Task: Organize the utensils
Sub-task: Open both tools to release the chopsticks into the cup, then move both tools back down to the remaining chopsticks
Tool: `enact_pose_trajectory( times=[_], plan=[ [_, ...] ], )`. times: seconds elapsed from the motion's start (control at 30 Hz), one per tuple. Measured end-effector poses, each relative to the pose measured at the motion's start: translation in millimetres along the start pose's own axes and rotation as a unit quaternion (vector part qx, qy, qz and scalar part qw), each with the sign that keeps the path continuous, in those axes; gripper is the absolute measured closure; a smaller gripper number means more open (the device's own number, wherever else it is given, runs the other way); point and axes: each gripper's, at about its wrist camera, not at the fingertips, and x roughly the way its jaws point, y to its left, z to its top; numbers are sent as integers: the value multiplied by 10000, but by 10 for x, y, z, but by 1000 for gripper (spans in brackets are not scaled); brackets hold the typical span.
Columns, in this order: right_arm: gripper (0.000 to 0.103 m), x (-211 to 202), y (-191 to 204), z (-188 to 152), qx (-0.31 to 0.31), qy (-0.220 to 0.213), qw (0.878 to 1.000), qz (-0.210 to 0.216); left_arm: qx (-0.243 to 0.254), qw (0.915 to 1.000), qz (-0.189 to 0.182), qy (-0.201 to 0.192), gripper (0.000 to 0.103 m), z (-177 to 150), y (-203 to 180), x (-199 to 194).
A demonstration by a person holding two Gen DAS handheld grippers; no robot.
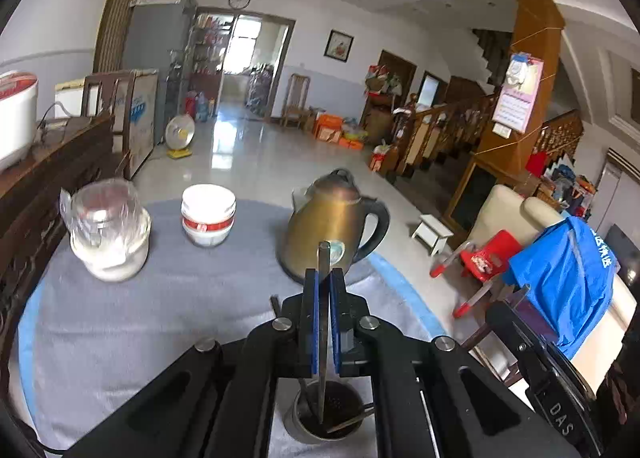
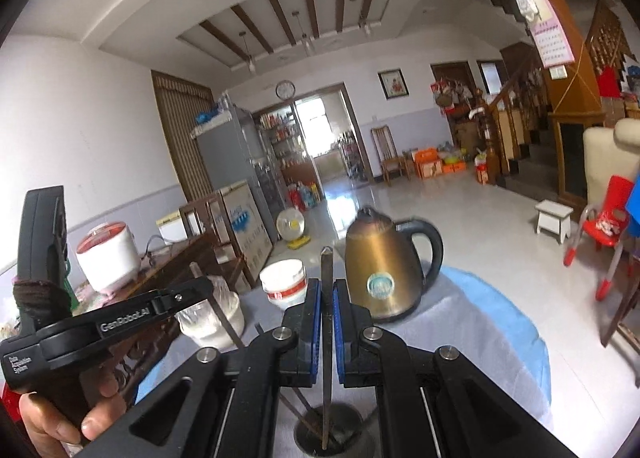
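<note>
In the left wrist view my left gripper [image 1: 324, 272] is shut on a thin metal utensil [image 1: 324, 254]. It stands upright, and its lower end reaches into a metal utensil cup [image 1: 308, 428] right below the fingers. In the right wrist view my right gripper [image 2: 327, 282] is shut on a dark, slim utensil [image 2: 326, 262]. Its tip is down in the same cup [image 2: 348, 434]. Other thin utensils lean inside the cup. A hand [image 2: 56, 422] holds the left gripper at the left of the right wrist view.
The round table [image 1: 160, 298] has a grey cloth. On it stand a brass kettle [image 1: 328, 225], stacked white bowls [image 1: 208, 213] and a plastic-wrapped glass jar [image 1: 108, 230]. A rice cooker [image 2: 108, 254] sits on a dark sideboard at the left. A red chair [image 1: 488, 254] stands to the right.
</note>
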Motion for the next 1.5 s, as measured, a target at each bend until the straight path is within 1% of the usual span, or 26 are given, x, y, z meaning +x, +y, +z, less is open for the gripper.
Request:
enact_pose_trajectory(
  times=[0.1,0.23,0.33,0.43,0.47,0.5,0.53,0.57,0.6,0.63,0.67,0.7,0.77,0.8,0.9,0.93,0.97,1.03,1.1,1.13,1.3,1.4,1.5],
  plan=[
    [97,22,-48,-102,11,135,9999,-29,-59,9999,29,91,98,-85,38,67],
    [96,37,-109,-185,126,341,9993,-1,-22,9997,31,245,98,-151,28,118],
    [94,51,-180,-230,331,545,9979,75,42,9991,-25,422,98,-199,9,128],
    [92,63,-245,-249,598,813,9948,126,140,9987,-44,492,97,-239,7,87],
    [91,58,-275,-259,695,870,9937,157,194,9985,-33,501,95,-251,15,51],
    [89,48,-297,-265,778,897,9928,178,216,9985,-23,502,90,-254,29,25],
    [84,24,-330,-268,853,904,9921,195,222,9985,-20,499,85,-256,53,-6],
    [79,-15,-369,-273,953,891,9912,229,208,9986,-13,484,77,-261,86,-46],
    [65,-57,-405,-277,1026,866,9906,245,177,9988,15,450,72,-273,132,-116],
    [42,-102,-421,-284,1094,822,9903,252,166,9989,24,439,71,-274,163,-145],
    [34,-192,-463,-285,1198,663,9901,296,155,9989,32,430,71,-274,201,-192],
    [32,-244,-462,-281,1232,534,9905,296,130,9990,61,415,71,-288,259,-255],
    [32,-405,-487,-258,1263,252,9915,177,70,9991,155,385,68,-320,377,-360],
    [32,-480,-496,-246,1291,150,9914,166,23,9990,234,376,66,-353,466,-428],
    [35,-717,-499,-215,1362,-189,9903,219,-86,9980,482,395,66,-453,684,-563],
    [40,-777,-484,-210,1327,-267,9906,212,-114,9975,562,423,66,-488,736,-587],
    [44,-828,-456,-211,1267,-305,9913,200,-176,9962,694,491,66,-550,828,-622],
    [55,-876,-402,-222,1184,-272,9923,253,-273,9947,787,607,65,-636,958,-648],
    [63,-860,-330,-289,1083,-85,9936,323,-402,9922,900,757,65,-760,1103,-676],
    [63,-841,-303,-326,1058,14,9938,342,-479,9907,950,847,65,-836,1182,-682],
    [64,-611,-83,-704,902,782,9914,534,-728,9832,1075,1281,65,-1151,1438,-641],
    [64,-456,69,-959,701,1284,9868,689,-821,9789,1060,1545,65,-1339,1547,-597],
    [64,-317,199,-1216,553,1687,9810,779,-894,9735,1029,1837,65,-1536,1630,-508]
  ],
)
